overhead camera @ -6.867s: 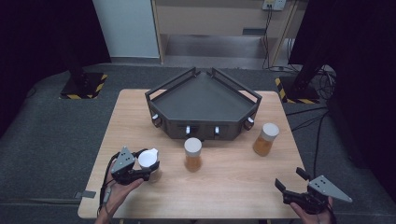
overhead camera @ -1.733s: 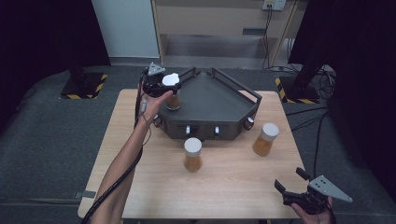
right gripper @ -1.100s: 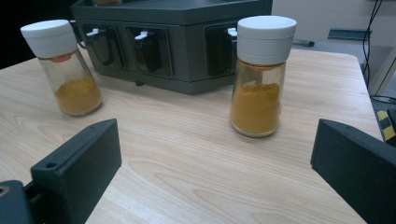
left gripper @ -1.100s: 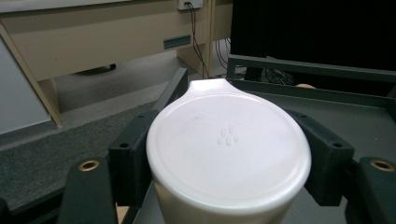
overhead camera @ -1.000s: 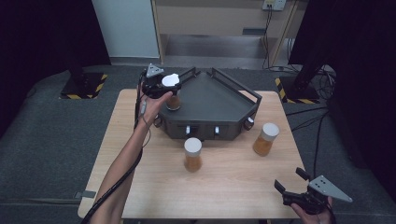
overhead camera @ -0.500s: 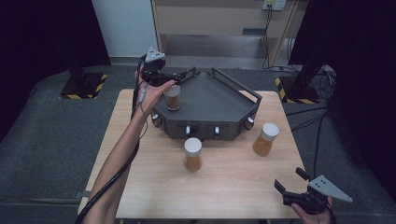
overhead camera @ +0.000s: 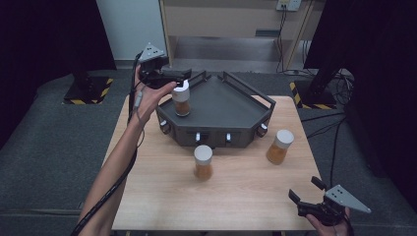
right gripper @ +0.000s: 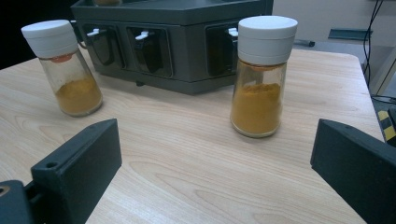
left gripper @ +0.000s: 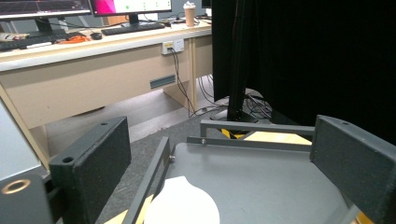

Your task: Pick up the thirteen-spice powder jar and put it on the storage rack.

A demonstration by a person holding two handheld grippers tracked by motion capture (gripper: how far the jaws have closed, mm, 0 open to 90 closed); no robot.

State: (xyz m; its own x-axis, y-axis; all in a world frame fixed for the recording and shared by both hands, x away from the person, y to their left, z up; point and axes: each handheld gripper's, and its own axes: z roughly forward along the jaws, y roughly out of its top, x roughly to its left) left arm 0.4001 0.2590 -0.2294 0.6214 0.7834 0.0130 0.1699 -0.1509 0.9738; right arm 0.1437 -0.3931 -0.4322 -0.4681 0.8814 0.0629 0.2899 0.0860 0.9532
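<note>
A spice jar (overhead camera: 181,102) with orange powder and a white lid (left gripper: 182,209) stands on the left part of the dark grey rack (overhead camera: 223,105). My left gripper (overhead camera: 183,74) hovers just above it. Its jaws have just been opening and stand open (left gripper: 219,135) with nothing between them; the lid lies below. Two more jars stand on the table in front of the rack, one in the middle (overhead camera: 203,161) (right gripper: 70,65) and one to the right (overhead camera: 279,146) (right gripper: 260,79). My right gripper (overhead camera: 306,190) rests open (right gripper: 215,135) at the front right corner, facing them.
The rack (right gripper: 163,32) has low rails on its back edges (left gripper: 257,128) and small latches on its front face. The wooden table (overhead camera: 246,196) is bare in front of the jars. Dark curtains and stands flank the table; a desk with monitors is behind.
My left gripper let go of the jar on the rack and rose up and back a little. The jar stays upright. The right gripper has not moved.
</note>
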